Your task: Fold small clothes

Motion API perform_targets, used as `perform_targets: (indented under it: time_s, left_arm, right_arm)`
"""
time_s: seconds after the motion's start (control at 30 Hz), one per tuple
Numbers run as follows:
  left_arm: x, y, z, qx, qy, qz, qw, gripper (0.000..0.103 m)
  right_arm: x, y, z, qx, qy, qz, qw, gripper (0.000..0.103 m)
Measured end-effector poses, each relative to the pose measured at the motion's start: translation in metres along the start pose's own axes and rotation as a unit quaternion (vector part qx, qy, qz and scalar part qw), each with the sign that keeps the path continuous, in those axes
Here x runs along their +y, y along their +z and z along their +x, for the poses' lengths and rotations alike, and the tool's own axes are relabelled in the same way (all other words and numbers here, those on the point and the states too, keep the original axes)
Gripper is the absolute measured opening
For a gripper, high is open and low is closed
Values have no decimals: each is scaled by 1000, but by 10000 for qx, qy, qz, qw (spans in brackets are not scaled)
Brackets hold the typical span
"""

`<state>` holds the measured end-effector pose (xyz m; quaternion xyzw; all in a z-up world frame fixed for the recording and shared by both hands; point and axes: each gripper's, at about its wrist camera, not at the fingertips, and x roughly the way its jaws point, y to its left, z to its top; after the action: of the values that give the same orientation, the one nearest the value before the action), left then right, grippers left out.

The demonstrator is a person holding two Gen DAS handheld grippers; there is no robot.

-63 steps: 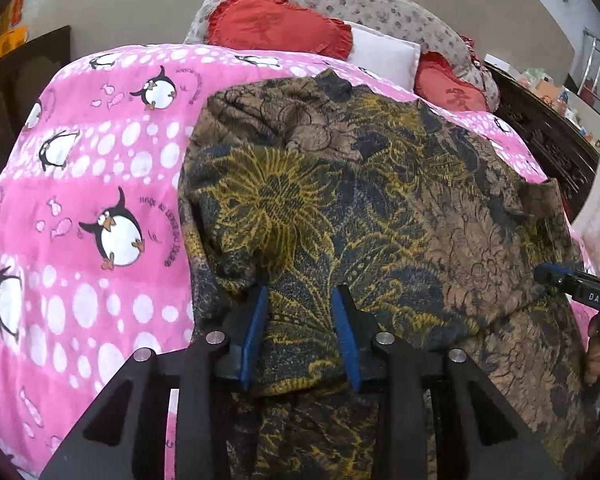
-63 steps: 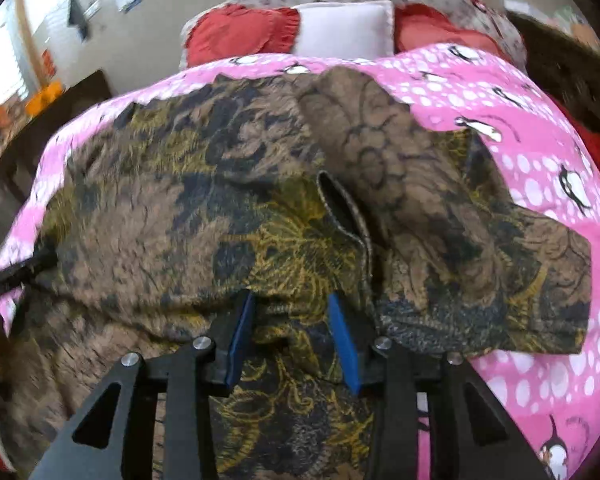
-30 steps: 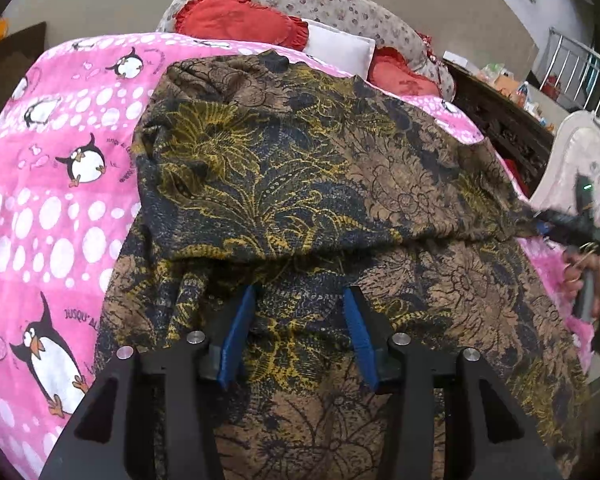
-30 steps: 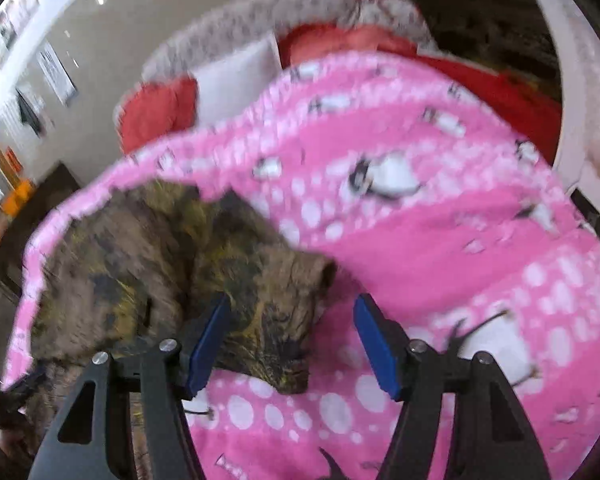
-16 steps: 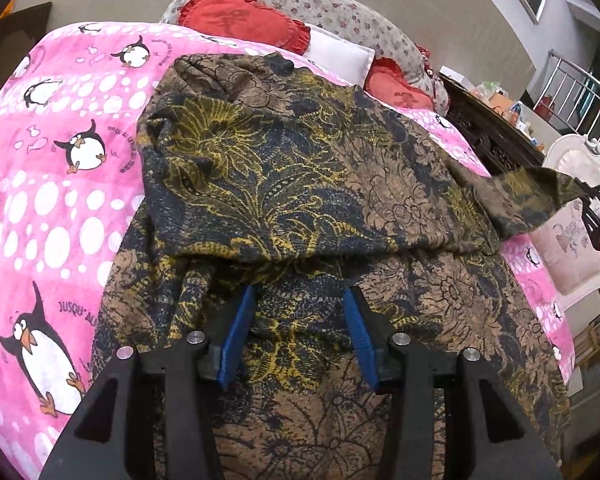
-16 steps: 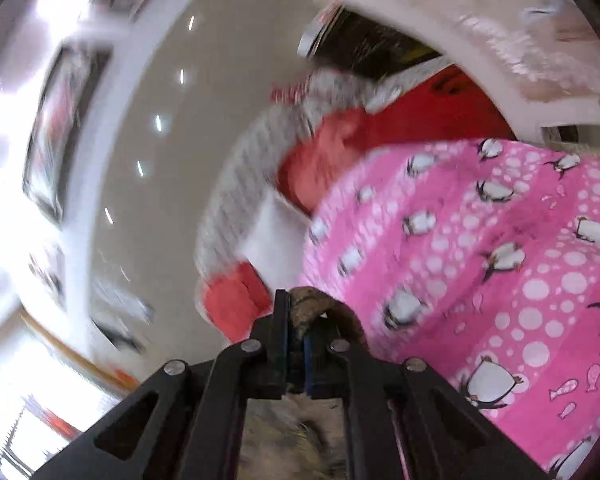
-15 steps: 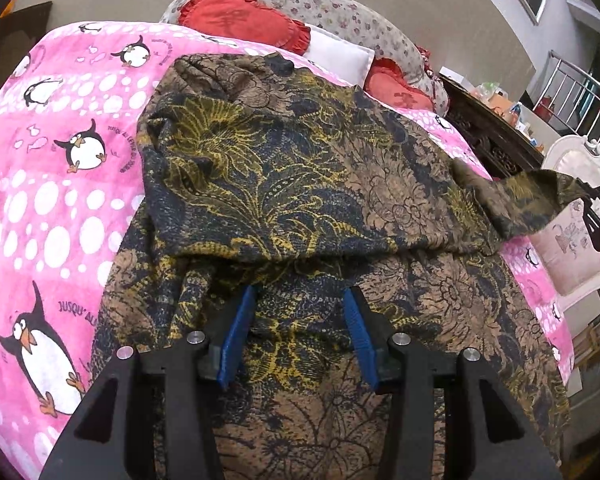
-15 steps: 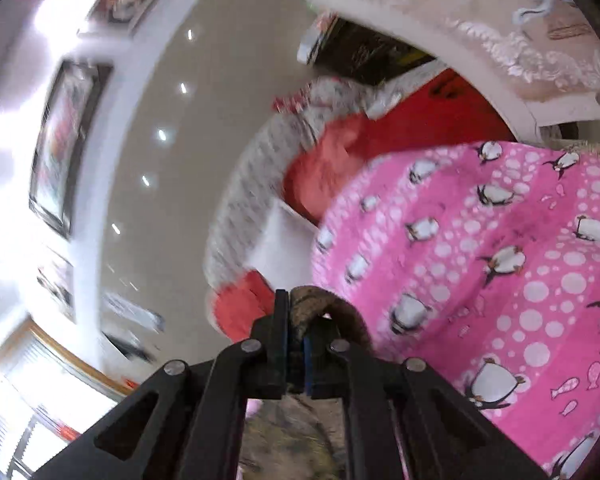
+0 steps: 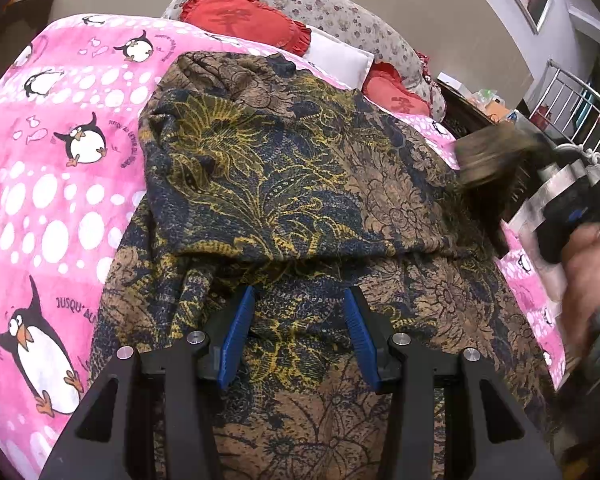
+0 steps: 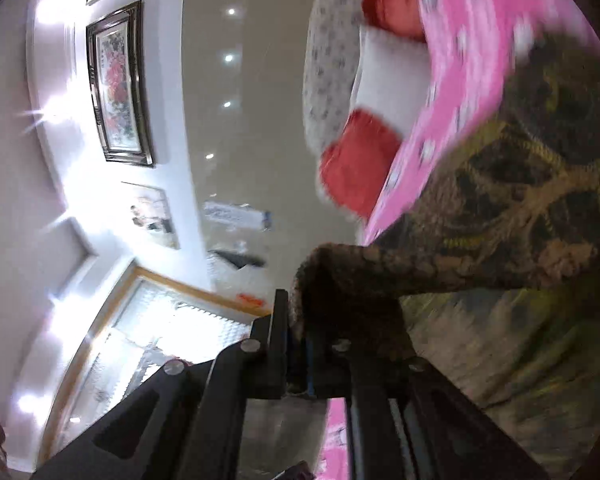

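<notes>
A brown, navy and yellow floral garment lies spread on the pink penguin blanket, its top part folded down over the lower part. My left gripper is open and rests low over the garment's near part, fingers apart on the cloth. My right gripper is shut on the garment's sleeve and holds it lifted and tilted sideways. In the left wrist view the lifted sleeve and the right gripper show blurred at the right edge.
Red cushions, a white pillow and a floral headboard cushion lie at the bed's far end. A dark wooden bed frame and a metal railing stand at the right. Framed pictures hang on the wall.
My right gripper has closed on the sleeve, lifted it and swung it up and over toward the garment's body, rolling sideways. My left gripper has stayed open on the cloth.
</notes>
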<state>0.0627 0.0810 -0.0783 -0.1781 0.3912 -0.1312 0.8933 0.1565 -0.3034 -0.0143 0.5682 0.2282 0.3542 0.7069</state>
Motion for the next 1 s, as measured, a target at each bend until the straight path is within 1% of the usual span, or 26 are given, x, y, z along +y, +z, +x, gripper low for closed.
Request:
perform_targets:
  time_s: [0.03, 0.07, 0.1, 0.13, 0.17, 0.2, 0.27, 0.3, 0.33, 0.4, 0.43, 0.47, 0.5, 0.53, 0.57, 0.6, 0.63, 0.67, 0.7, 0.73, 0.8, 0.83, 0.87, 0.9, 0.93, 1.0]
  left_arm:
    - [1, 0, 0, -2, -21, -19, 10000, 26]
    - [1, 0, 0, -5, -41, -36, 10000, 26]
    - [2, 0, 0, -5, -47, -41, 10000, 26]
    - [1, 0, 0, -4, -40, -34, 10000, 26]
    - [0, 0, 0, -4, -23, -21, 10000, 26]
    - [-1, 0, 0, -2, 4, -5, 10000, 26]
    - [-5, 3, -1, 41, 113, 9, 9999, 26]
    - [-7, 7, -3, 34, 149, -74, 9999, 26]
    - [-11, 11, -7, -2, 95, -191, 9998, 27]
    - [-27, 25, -8, -62, -271, -249, 9993, 27]
    - [-38, 33, -3, -14, -464, -182, 9988, 29]
    - [-48, 40, 5, 79, -699, -138, 9974, 30]
    - [-53, 46, 14, 185, -899, -179, 9956, 30]
    - [-58, 53, 27, 363, -1127, -287, 9926, 30]
    - [-60, 60, 44, 583, -1330, -463, 9883, 30]
    - [-61, 65, 62, 780, -1414, -688, 9845, 30]
    - [-59, 68, 75, 924, -1464, -899, 9808, 30]
    - [-54, 70, 93, 1125, -1560, -1274, 9730, 30]
    - [-48, 69, 106, 1311, -1692, -1677, 9623, 30]
    - [-42, 68, 115, 1346, -1812, -2066, 9520, 30]
    - [-35, 70, 120, 1172, -2125, -2680, 9324, 30]
    - [-33, 71, 122, 1163, -2260, -2868, 9236, 17]
    - [-34, 71, 123, 1186, -2219, -2935, 9223, 0]
    - [-38, 73, 121, 1250, -2084, -2879, 9263, 0]
    - [-44, 75, 116, 1248, -1966, -2741, 9331, 0]
    - [-66, 92, 90, 1035, -1762, -2140, 9552, 0]
  right_arm:
    - [-13, -10, 9, 101, -160, 41, 9998, 14]
    - [-31, -23, 17, 266, -458, 215, 9984, 32]
    - [-54, -39, 23, 556, -1002, 489, 9922, 51]
    - [-66, -49, 23, 749, -1443, 555, 9851, 53]
    - [-77, -59, 19, 964, -1876, 502, 9762, 37]
    - [-76, -64, 14, 1107, -1953, 224, 9742, 19]
    - [-61, -69, 7, 1370, -2160, -280, 9663, 21]
    - [-53, -70, 5, 1490, -2352, -545, 9589, 25]
    - [-47, -69, 4, 1598, -2495, -772, 9520, 26]
    - [-34, -76, 8, 2008, -2883, -1582, 9228, 27]
    - [-26, -82, 11, 2181, -3021, -2064, 9048, 27]
    - [-23, -88, 12, 2237, -3077, -2329, 8950, 28]
    - [-19, -92, 14, 2206, -3080, -2454, 8923, 34]
    - [-17, -97, 17, 2172, -3080, -2564, 8901, 37]
    - [-16, -102, 22, 2185, -3100, -2663, 8862, 44]
    - [-17, -108, 26, 2224, -3109, -2783, 8812, 50]
    - [-16, -114, 30, 2259, -3068, -2875, 8787, 53]
    - [-16, -112, 29, 2269, -2998, -2901, 8800, 58]
    - [-16, -112, 30, 2262, -2934, -2883, 8830, 58]
    - [-17, -110, 26, 2252, -2899, -2851, 8854, 58]
    - [-20, -106, 27, 2227, -2807, -2769, 8916, 58]
    - [-20, -103, 25, 2215, -2775, -2734, 8940, 58]
    - [-22, -100, 19, 2205, -2754, -2712, 8955, 58]
    - [-22, -99, 22, 2199, -2734, -2697, 8967, 58]
    - [-28, -94, 11, 2197, -2723, -2694, 8972, 59]
    - [-28, -93, 13, 2202, -2721, -2704, 8969, 59]
